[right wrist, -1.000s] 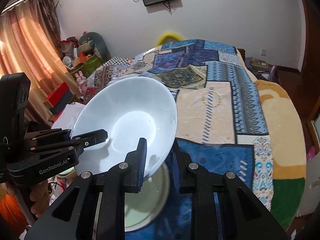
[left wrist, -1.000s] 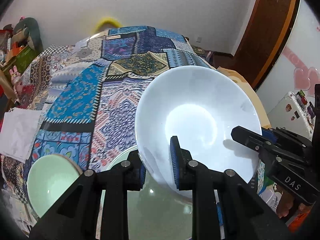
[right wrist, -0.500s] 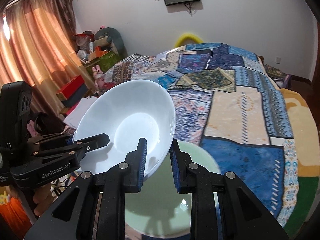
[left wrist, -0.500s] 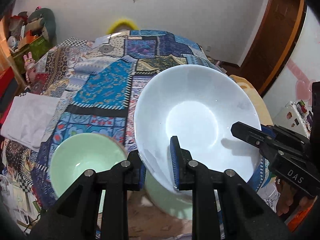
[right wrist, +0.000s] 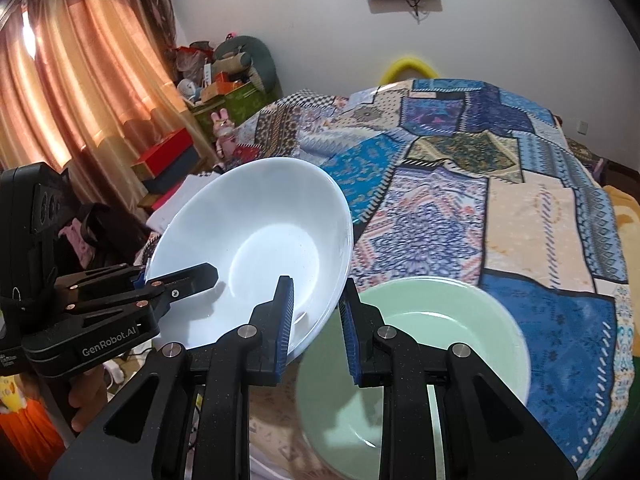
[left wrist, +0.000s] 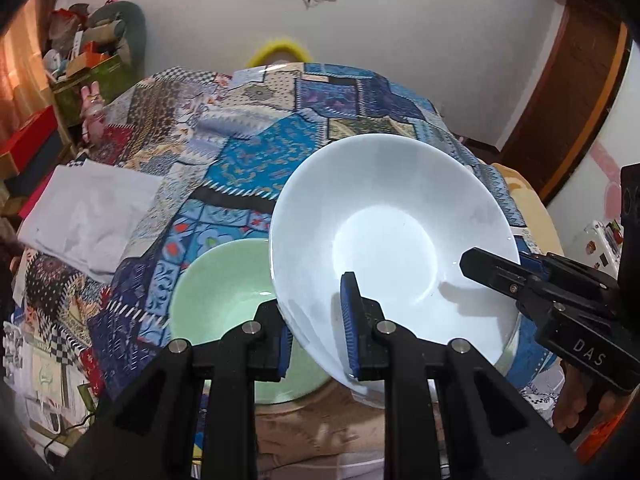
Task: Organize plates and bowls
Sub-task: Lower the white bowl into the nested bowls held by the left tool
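Directly beneath white bowl [left wrist: 392,240]: green bowl [left wrist: 224,292], patchwork quilt [left wrist: 248,160] behind.

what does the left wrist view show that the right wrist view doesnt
Only the left wrist view: a folded white cloth on the bedspread and the wooden door frame.
Only the right wrist view: orange curtains.
Both: the white bowl, pinched at its rim by the left claw and right claw, above a green bowl.
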